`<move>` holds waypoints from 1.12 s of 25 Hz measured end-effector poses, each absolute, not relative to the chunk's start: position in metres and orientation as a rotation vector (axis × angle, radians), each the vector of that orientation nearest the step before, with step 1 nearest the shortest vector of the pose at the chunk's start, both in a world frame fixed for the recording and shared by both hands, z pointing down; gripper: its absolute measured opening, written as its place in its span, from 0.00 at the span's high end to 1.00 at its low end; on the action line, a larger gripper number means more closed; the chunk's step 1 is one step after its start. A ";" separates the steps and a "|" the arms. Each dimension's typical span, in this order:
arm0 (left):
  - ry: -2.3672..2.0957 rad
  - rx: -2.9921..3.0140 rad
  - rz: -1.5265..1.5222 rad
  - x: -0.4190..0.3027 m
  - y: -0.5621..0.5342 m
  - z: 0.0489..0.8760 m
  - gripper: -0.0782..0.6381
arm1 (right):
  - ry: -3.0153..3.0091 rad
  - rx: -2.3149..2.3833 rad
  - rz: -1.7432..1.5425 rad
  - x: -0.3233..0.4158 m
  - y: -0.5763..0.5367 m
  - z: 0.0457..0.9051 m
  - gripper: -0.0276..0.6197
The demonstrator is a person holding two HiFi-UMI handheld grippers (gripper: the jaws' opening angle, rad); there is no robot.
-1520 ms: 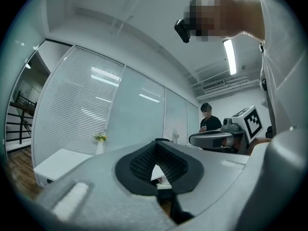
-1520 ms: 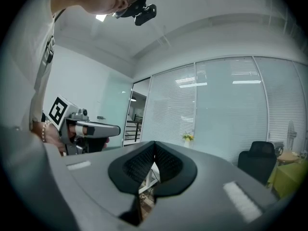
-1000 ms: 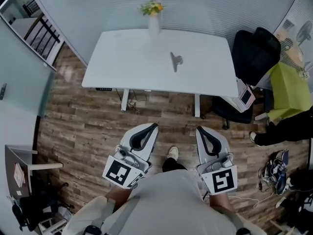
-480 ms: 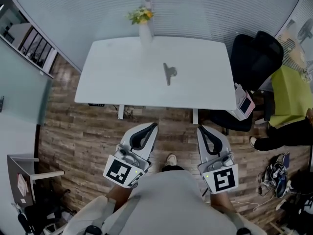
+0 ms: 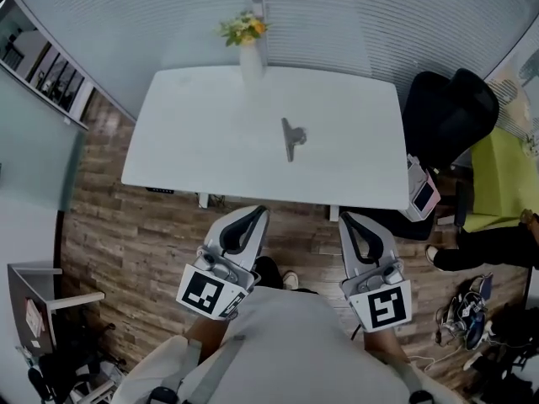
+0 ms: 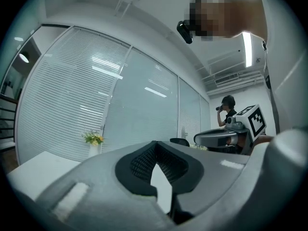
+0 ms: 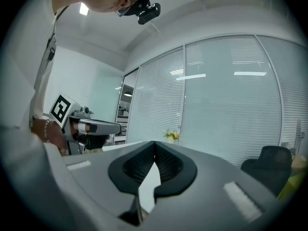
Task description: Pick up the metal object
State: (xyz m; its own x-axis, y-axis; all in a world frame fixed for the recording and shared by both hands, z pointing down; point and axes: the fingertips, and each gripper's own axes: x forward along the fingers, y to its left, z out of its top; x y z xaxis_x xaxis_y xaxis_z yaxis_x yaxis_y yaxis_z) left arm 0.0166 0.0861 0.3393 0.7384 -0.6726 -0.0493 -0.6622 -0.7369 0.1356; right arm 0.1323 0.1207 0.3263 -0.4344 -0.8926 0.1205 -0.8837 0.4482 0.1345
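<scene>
On the bench (image 5: pixel 194 141) the metal object (image 5: pixel 291 136) lies flat. Jaws closed and empty on left hand-held gripper (image 5: pixel 258 212) and right hand-held gripper (image 5: pixel 345 218), both near its front edge.

The metal object (image 5: pixel 291 137) on the white table (image 5: pixel 194 141) is too small to tell what it is. In the gripper views, the left gripper (image 6: pixel 154 146) and the right gripper (image 7: pixel 154 144) hide it. Right of the table, a person in black (image 5: pixel 493 244) is cut off by the edge.
</scene>
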 end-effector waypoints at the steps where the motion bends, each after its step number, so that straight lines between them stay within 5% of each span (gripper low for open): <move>1: -1.093 2.825 -0.144 0.014 0.078 0.341 0.89 | -2.524 1.558 -0.074 0.129 0.113 0.327 0.95; 28: -0.961 2.859 -0.162 -0.054 -0.247 0.344 0.89 | -2.496 1.608 -0.069 0.040 -0.206 0.321 0.95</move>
